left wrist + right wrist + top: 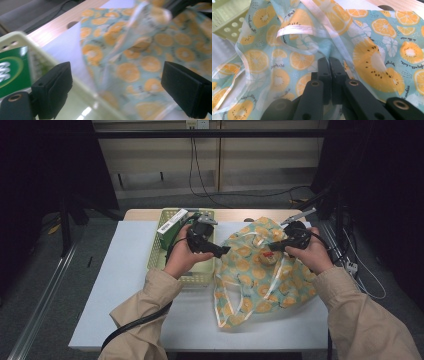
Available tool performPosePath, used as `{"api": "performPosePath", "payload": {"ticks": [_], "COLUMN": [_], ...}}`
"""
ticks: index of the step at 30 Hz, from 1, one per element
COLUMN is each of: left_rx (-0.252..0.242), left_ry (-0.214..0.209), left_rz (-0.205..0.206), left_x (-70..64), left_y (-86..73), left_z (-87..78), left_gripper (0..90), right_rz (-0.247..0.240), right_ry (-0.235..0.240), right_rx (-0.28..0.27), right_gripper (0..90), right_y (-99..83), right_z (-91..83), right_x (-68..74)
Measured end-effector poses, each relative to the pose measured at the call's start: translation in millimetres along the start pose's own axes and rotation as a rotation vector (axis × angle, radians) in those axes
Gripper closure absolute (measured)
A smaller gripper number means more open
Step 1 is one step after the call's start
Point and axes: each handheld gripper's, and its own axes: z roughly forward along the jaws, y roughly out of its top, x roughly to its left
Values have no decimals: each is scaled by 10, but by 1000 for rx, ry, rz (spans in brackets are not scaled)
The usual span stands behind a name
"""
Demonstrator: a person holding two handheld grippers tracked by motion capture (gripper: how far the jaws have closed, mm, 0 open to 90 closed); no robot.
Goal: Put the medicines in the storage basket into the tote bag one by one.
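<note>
— Right of the basket (pixel 159 251), what's that big patterned thing spread on the table (pixel 115 290)?

— A thin, half-transparent bag (pixel 257 280) printed with orange and kiwi slices, edged in white tape. It lies flat just beside the basket, its upper part lifted and crumpled. I'd judge it very light, limp and somewhat slick; it will sag and fold wherever it isn't held.

— Where would you grab it?

— On the white-taped rim or a handle loop (pixel 294 31), where the doubled material should resist slipping. The right gripper (pixel 329 75) has its jaws pressed together on the fabric near the bag's top, on the side far from the basket.

— And the other one?

— The left gripper (pixel 117 90) is over the basket's bag-side edge, jaws spread wide with nothing between them, facing the bag.

— Anything readable?

— Small script runs beside the printed fruit, too fine to make out. A green-and-white box (pixel 171 226) stands in the basket; its white lettering is cut off and blurred.
</note>
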Motion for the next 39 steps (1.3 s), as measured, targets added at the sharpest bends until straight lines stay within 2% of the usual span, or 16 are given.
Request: {"api": "performPosePath", "payload": {"ticks": [4,7,10,17,22,27,32,33,35,38,39], "left_rx": [13,1,21,36,42,50,72,67,86,73,80], "left_ry": [58,87,116,185,229,275,285,300,326,351,357], "left_rz": [-27,-58,-83,-137,-131,-168,-173,-188,-176,-194,-187], "left_x": [190,312,441,660,745,844,909,913,937,956,964], "left_y": [-63,-113,-179,-312,-313,-318,-310,-309,-304,-301,-300], "left_z": [-28,-42,-34,93,190,280,363,390,421,455,456], "left_gripper": [96,95,86,84,86,84,66,57,28,23,23], "right_rz": [-1,-4,-8,-6,-20,-15,-23,-22,-22,-22,-21], "right_ry": [0,1,1,3,9,14,21,21,22,25,25], "right_rx": [2,2,3,3,3,6,2,2,5,6,7], "right_gripper": [890,890,890,890,890,890,890,890,890,890,890], "right_y": [-1,-2,-5,-5,2,0,11,11,9,7,6], "right_z": [1,-5,-10,-5,1,5,-3,-4,1,13,16], "right_x": [-7,-9,-13,-8,11,5,-3,-4,-8,-20,-20]}}
